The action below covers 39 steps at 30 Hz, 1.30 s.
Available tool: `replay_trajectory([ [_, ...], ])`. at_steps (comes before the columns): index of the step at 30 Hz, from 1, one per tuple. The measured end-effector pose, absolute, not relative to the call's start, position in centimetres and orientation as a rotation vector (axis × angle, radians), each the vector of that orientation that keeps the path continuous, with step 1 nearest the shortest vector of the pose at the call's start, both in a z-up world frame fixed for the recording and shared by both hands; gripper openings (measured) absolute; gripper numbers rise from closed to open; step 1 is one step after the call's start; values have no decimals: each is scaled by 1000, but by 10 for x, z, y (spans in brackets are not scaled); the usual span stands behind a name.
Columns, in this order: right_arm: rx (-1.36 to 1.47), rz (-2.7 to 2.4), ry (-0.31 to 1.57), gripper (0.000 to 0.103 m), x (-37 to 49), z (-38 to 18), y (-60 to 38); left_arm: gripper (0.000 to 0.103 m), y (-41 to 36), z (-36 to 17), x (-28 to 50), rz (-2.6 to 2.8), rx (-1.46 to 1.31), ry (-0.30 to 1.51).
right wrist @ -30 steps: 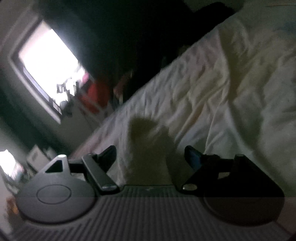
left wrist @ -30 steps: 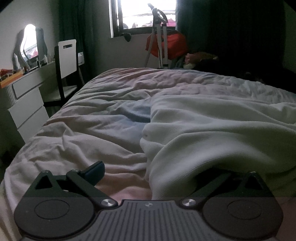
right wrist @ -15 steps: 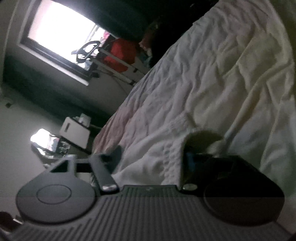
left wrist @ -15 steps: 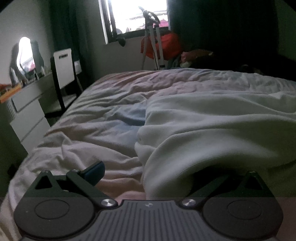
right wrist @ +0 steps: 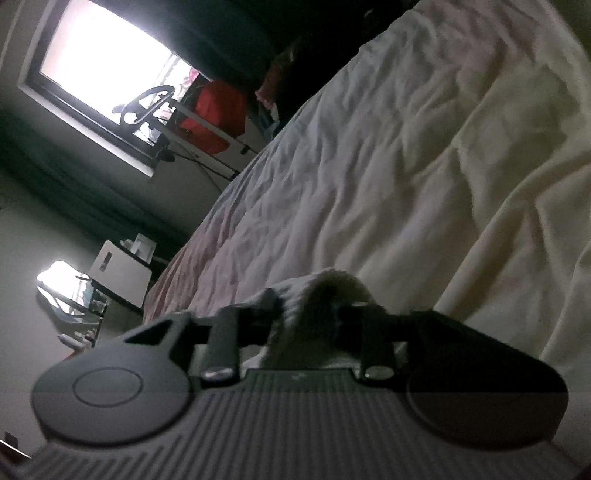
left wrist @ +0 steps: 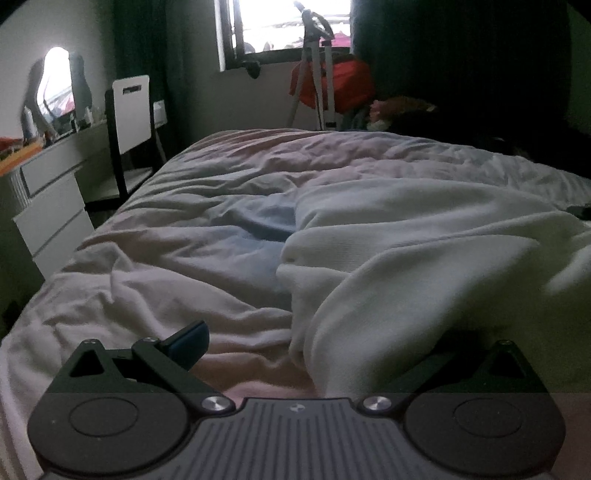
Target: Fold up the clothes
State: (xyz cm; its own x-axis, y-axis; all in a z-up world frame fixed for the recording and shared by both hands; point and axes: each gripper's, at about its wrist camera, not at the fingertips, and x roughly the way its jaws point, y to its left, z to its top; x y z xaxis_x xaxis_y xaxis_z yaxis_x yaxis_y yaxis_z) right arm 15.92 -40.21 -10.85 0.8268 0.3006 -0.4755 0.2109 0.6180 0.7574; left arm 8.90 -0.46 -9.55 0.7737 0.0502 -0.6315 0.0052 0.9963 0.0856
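Observation:
A white knit garment (left wrist: 424,251) lies crumpled on the bed (left wrist: 184,258). My left gripper (left wrist: 314,350) is open and low over the near edge; its left finger shows, and a fold of the garment drapes over its right finger and hides it. My right gripper (right wrist: 306,314) is tilted and its jaws have closed in on a bunched ribbed edge of the garment (right wrist: 314,295), which fills the gap between them. The rest of the garment (right wrist: 498,184) spreads over the bed beyond.
A white dresser (left wrist: 51,206) with a mirror and a chair (left wrist: 129,122) stand left of the bed. A tripod (left wrist: 314,74) and a red bag (left wrist: 347,85) are under the window (left wrist: 288,26) beyond the far end. Dark curtains hang at right.
My right gripper's jaws have closed onto the garment's ribbed edge, and it has turned. The left gripper has shifted slightly; the garment fold over its right side has risen.

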Motion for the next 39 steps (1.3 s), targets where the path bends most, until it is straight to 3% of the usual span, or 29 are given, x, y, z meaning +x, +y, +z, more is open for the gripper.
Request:
replay_trajectory([
  [2,939,58,615,47,156,-105,-405,103,-4,-96,90,25,78,689],
  [4,961,37,576,79,138,-95,-407,103,-4,-96,90,26,70,694],
  [6,983,16,537,86,121,-85,-409,103,-4,-96,91,27,60,697],
  [12,1053,-49,457,86,63,-60,-400,103,-6,-95,89,36,65,692],
  [19,1041,-66,631,86,51,-101,-345,103,-6,-94,86,44,68,668],
  [23,963,-79,556,82,66,-103,-335,103,-2,-90,84,41,53,632],
  [24,938,-90,535,76,67,-102,-334,103,-1,-89,83,40,51,620],
  [25,912,-102,514,63,68,-100,-334,103,1,-88,83,36,45,618],
  [28,837,-89,477,46,63,-90,-330,102,5,-87,83,42,17,624],
  [30,815,-65,433,45,51,-75,-325,101,11,-84,80,41,-19,629],
  [35,783,-51,420,45,32,-65,-319,101,32,-77,66,23,-144,680],
  [38,808,-99,503,53,41,-83,-323,101,37,-81,64,27,-186,726],
  [39,833,-100,521,60,42,-89,-326,101,37,-82,64,32,-186,730],
])
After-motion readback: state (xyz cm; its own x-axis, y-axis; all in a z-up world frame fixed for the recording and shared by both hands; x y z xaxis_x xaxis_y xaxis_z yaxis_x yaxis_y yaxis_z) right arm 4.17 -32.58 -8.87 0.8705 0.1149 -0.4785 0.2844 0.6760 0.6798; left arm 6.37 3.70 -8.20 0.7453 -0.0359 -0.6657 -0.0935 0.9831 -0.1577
